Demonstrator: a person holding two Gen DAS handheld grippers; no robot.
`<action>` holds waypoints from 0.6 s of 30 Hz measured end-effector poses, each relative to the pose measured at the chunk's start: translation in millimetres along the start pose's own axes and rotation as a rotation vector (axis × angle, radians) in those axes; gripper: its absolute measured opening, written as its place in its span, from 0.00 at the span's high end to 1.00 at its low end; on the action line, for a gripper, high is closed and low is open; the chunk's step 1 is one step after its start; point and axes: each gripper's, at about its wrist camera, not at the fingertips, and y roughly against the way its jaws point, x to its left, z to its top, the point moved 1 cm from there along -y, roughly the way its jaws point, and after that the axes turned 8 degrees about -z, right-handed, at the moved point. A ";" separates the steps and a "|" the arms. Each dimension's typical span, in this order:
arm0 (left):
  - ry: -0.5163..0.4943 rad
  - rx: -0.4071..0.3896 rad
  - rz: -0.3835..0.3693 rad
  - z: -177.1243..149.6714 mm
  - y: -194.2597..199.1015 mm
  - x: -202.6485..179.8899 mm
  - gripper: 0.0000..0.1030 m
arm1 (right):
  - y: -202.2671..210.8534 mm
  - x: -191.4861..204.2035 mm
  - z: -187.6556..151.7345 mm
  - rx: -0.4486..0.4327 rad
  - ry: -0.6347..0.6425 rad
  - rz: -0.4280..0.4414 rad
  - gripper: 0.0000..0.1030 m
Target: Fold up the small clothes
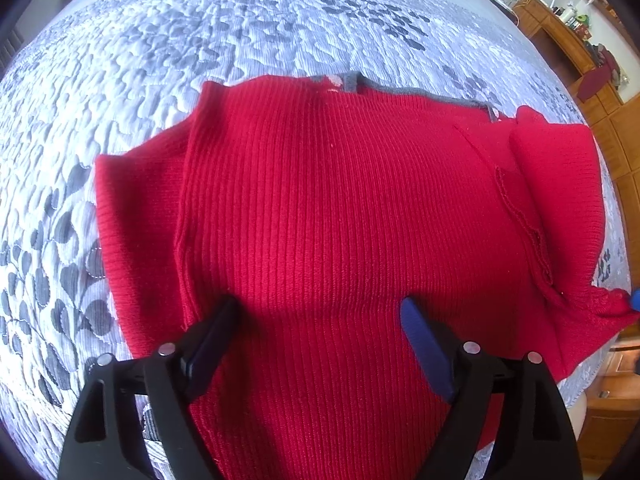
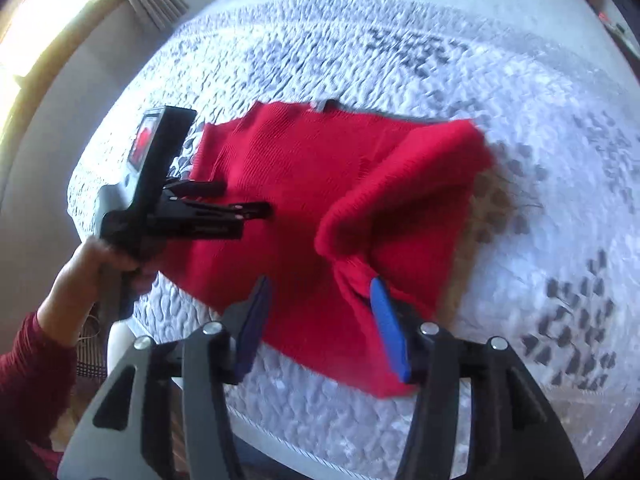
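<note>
Red sweater point(image 1: 340, 208) lay flat on quilt point(image 1: 160, 80), long axis sideways. Left gripper point(image 1: 320, 312) gaped above its middle, empty. Right gripper point(image 2: 320, 292) gaped beside folded sleeve point(image 2: 400, 200), nearer it.

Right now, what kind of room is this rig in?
Probably a bedroom. A red knit sweater lies on a quilted bedspread with a grey leaf print, wooden drawers and shelves stand along one wall, and a curtained window lets in daylight.
</note>
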 end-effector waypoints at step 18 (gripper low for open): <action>0.081 0.010 -0.045 10.2 6.9 8.5 0.18 | -44.1 -20.7 -27.8 0.067 -0.106 0.190 0.92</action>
